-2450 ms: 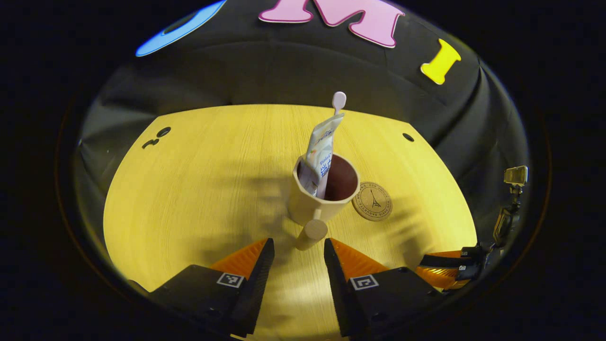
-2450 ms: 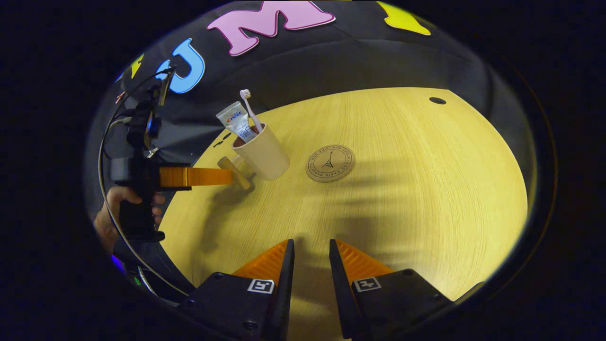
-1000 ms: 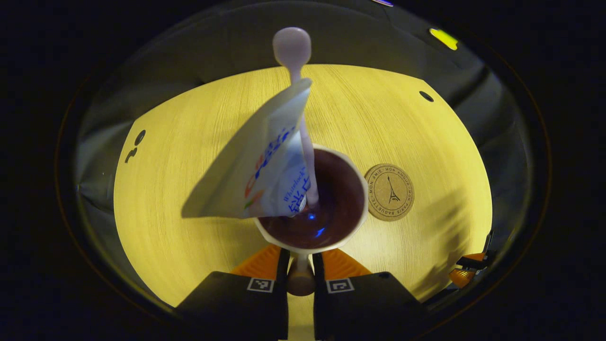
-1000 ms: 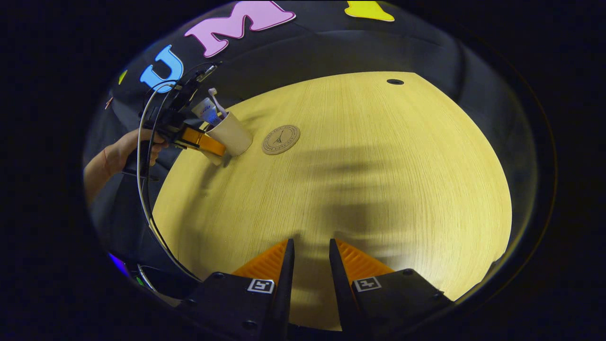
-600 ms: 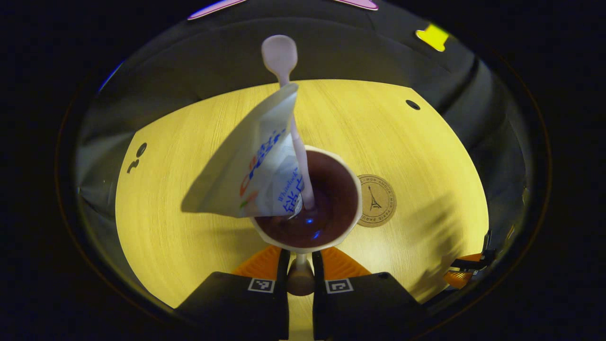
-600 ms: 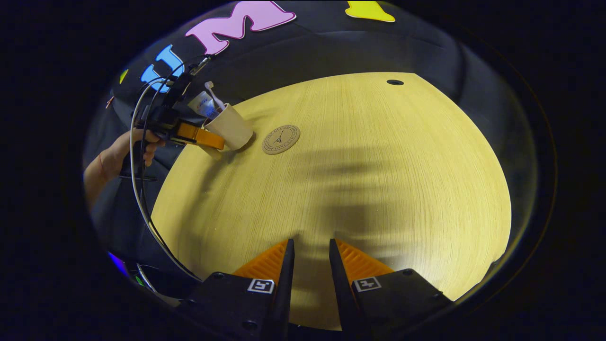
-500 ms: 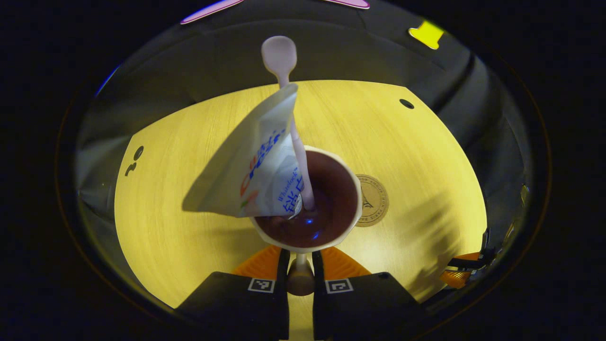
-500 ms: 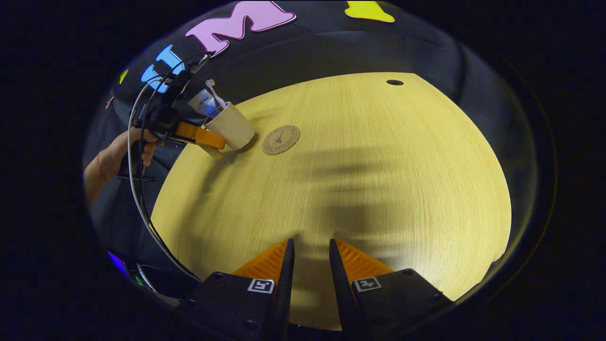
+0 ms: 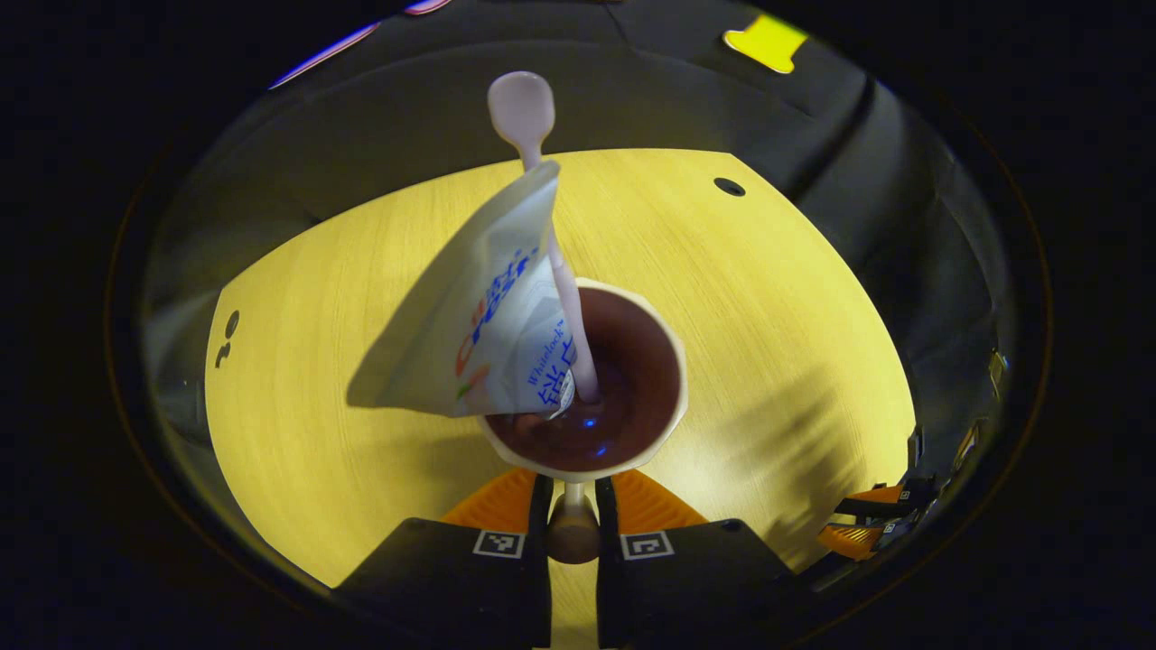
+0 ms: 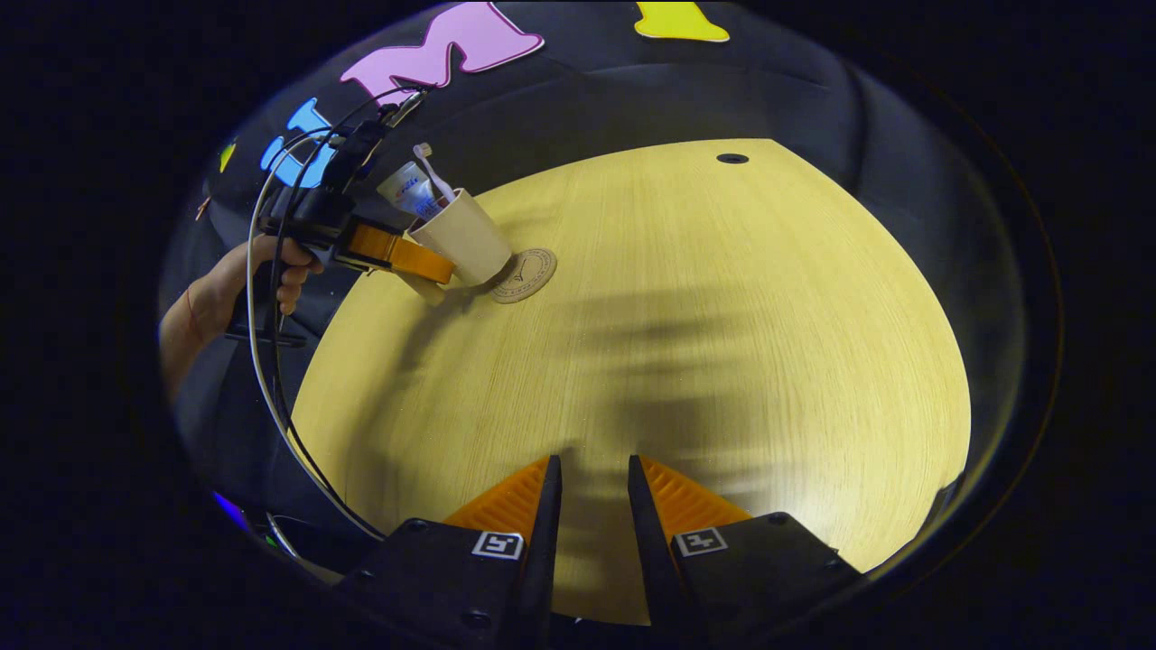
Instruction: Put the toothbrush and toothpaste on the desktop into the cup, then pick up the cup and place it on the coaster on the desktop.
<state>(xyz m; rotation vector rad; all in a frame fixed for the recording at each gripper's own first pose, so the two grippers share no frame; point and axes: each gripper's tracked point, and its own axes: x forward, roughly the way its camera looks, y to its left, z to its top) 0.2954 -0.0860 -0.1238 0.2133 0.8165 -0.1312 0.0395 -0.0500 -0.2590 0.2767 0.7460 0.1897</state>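
Wood-grain counter (image 10: pixel 686 343) spans both views, small dark hole (image 10: pixel 731 159) near its far edge. Cup (image 9: pixel 585 384), cream outside and dark inside, hangs in the air clear of the counter, tilted; in right gripper view the cup (image 10: pixel 462 236) sits over the near edge of the coaster (image 10: pixel 526 273), partly covering it, contact with it can't be told. Left gripper (image 9: pixel 571 506) is clamped on the cup's stubby handle, both fingers pressing its sides; right gripper view shows this left gripper (image 10: pixel 397 256) far off, held by a hand (image 10: pixel 271 280) with cables trailing. Right gripper (image 10: pixel 591 506) hovers low over the near counter, fingers a narrow gap apart, holding nothing. Toothpaste (image 9: pixel 488 316) stands in the cup, leaning left over the rim. Toothbrush (image 9: pixel 551 244) stands in the cup beside the tube, head up.
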